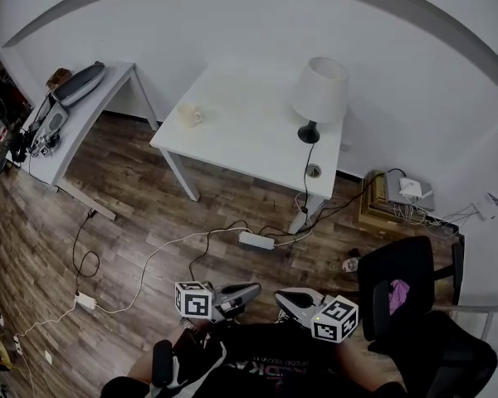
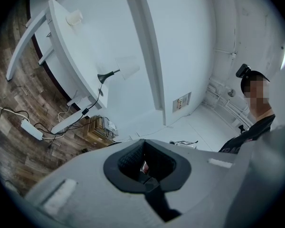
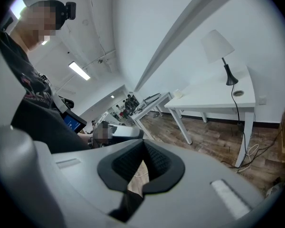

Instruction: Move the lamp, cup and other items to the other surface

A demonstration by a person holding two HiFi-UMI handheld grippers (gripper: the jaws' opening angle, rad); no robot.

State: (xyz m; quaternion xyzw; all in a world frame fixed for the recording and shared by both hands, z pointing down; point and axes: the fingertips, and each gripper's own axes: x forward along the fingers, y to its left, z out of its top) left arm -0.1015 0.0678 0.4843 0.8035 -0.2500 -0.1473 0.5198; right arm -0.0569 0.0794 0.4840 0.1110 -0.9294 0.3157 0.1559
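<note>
Floor (image 1: 149, 206) before the white table (image 1: 241, 135) lies open but crossed by cables (image 1: 187, 243).

A white power strip (image 1: 256, 240) lies on the wood floor (image 1: 149, 206) ahead of the left gripper (image 1: 253, 290), with cables (image 1: 174, 243) trailing from it. Right of the right gripper (image 1: 280, 298) stands a black chair (image 1: 407, 284) with something purple (image 1: 398, 293) on its seat. Beyond it a wooden crate (image 1: 378, 210) carries small devices. A white plug block (image 1: 85, 300) lies well off to the left gripper's left.
</note>
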